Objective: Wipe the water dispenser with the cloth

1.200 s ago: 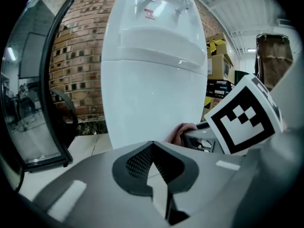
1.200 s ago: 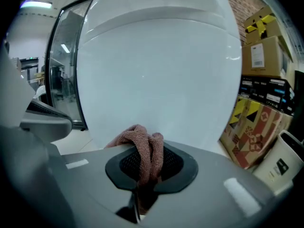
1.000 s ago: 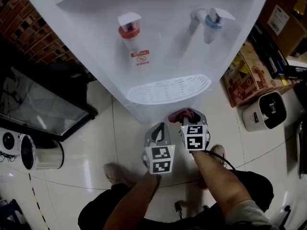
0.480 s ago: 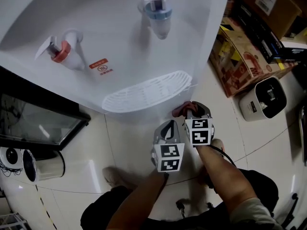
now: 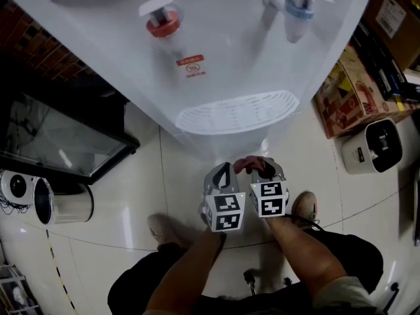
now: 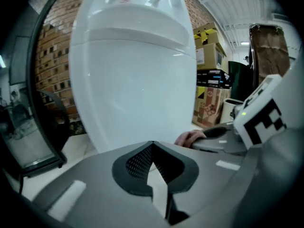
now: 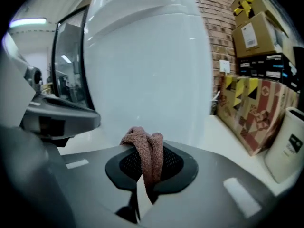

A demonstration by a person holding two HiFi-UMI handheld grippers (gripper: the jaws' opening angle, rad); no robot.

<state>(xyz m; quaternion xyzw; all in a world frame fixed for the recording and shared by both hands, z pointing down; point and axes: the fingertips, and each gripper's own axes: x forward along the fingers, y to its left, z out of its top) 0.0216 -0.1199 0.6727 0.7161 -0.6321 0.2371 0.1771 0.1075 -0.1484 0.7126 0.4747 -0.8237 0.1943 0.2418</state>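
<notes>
The water dispenser fills the top of the head view, a white body standing on the pale tiled floor. It has a red tap, a blue tap and a slotted drip tray below them. Both tongs are held side by side low in front of its lower panel, under the tray. The cloth, a reddish-brown bunch, sits at the tip of the right tongs, close to the panel. The left tongs are just beside it. A black glass-fronted cabinet stands left of the dispenser. Printed cardboard boxes and a small white appliance stand to its right.

In the left gripper view, the left tongs are clenched, their tips meeting with nothing between them. The dispenser's smooth white front rises straight ahead. At the right the right tongs show with the cloth at their tip.

In the right gripper view, the right tongs grasp the cloth, which is pinched between the dark pads and folds up over their top. Its upper end is close to the dispenser front; contact cannot be made out. The left tongs show at the left and the boxes at the right.
</notes>
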